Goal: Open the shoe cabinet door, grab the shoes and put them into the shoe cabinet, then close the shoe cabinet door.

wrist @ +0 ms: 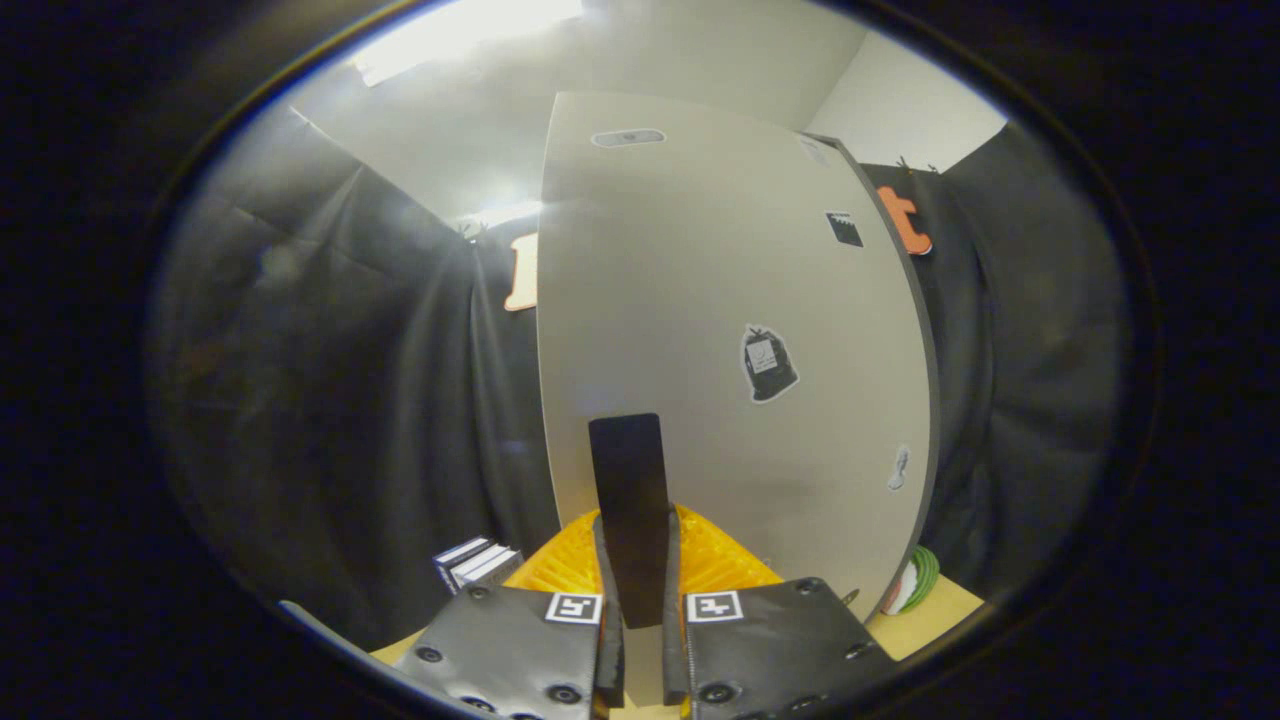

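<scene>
Here the gripper (636,560) clamped both fingers on one flat black handle (628,480) of the single pale grey cabinet door (720,300), centre frame.

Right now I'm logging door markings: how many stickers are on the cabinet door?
4 on the pale grey cabinet door: oval near top, small black upper right, bag-shaped at middle, small pale lower right. Others may be hidden.

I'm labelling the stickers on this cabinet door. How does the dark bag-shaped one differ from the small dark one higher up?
The bag-shaped sticker is larger, rounded, with a pale patch in its middle, and sits mid-door. The small upper sticker is squarish, nearly all dark, and sits nearer the cabinet door's edge. Both lie flat on the door, well beyond the handle that the gripper is shut on.
</scene>
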